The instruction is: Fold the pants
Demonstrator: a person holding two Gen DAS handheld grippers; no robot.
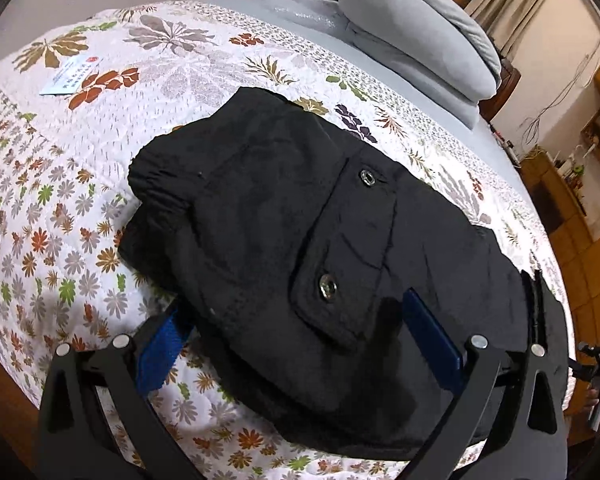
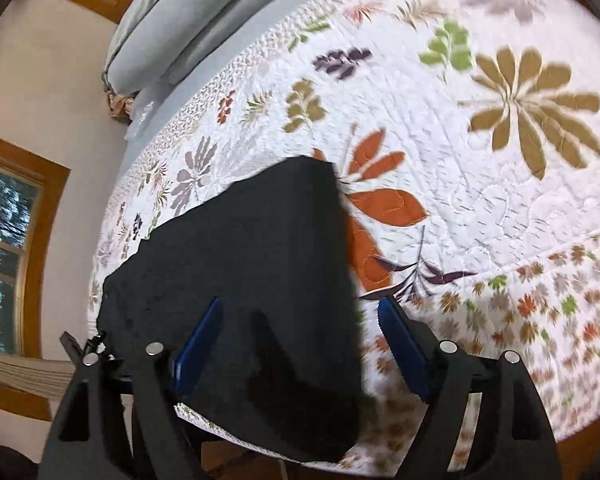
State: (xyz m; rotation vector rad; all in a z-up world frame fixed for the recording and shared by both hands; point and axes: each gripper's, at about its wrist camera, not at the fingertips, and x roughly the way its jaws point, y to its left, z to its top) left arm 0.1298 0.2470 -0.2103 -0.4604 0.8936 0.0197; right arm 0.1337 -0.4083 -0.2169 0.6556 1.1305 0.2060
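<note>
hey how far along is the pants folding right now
Mostly done, it seems: the black pants lie in a compact folded bundle on the floral quilt, snap pocket on top. In hand: nothing visibly gripped; the left gripper and right gripper straddle the cloth, jaws open. Left: perhaps one last fold or smoothing.

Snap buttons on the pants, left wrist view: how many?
2, both on the pocket flap of the pants: one snap at its far corner, one snap nearer. Folds may hide others.

the left gripper (image 1: 300,344) points steeply down, jaws spread wide. the right gripper (image 2: 300,344) likewise, jaws parted.
</note>
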